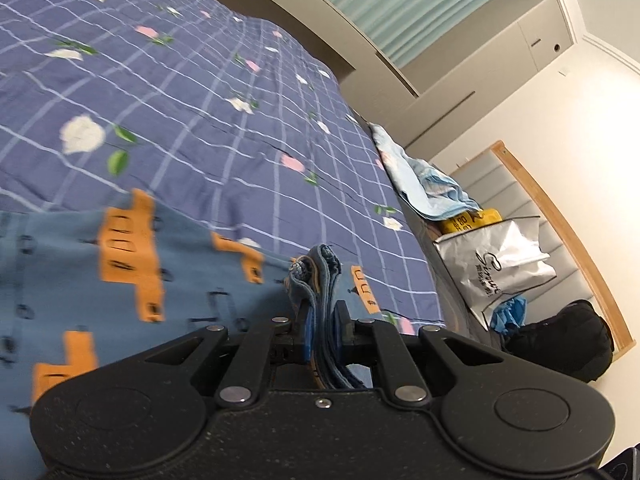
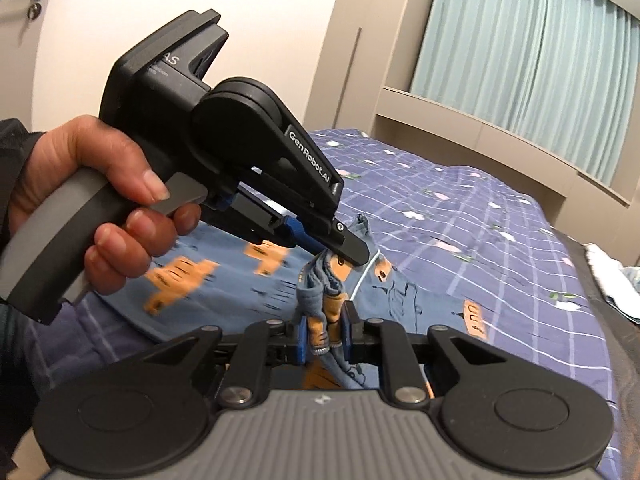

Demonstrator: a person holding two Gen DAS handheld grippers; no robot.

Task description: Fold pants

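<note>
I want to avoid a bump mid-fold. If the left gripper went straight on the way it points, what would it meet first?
Probably the bedspread. The left gripper, shut on the pants, points along the bed; depth is unclear.

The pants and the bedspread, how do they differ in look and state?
The pants are plain blue with orange vehicle prints; the bedspread is purple-blue with a pale grid and flowers. The pants are partly lifted and bunched, pinched by the left gripper and the right gripper; the bedspread lies spread flat on the bed, under the pants. Both are bluish printed fabric.
</note>
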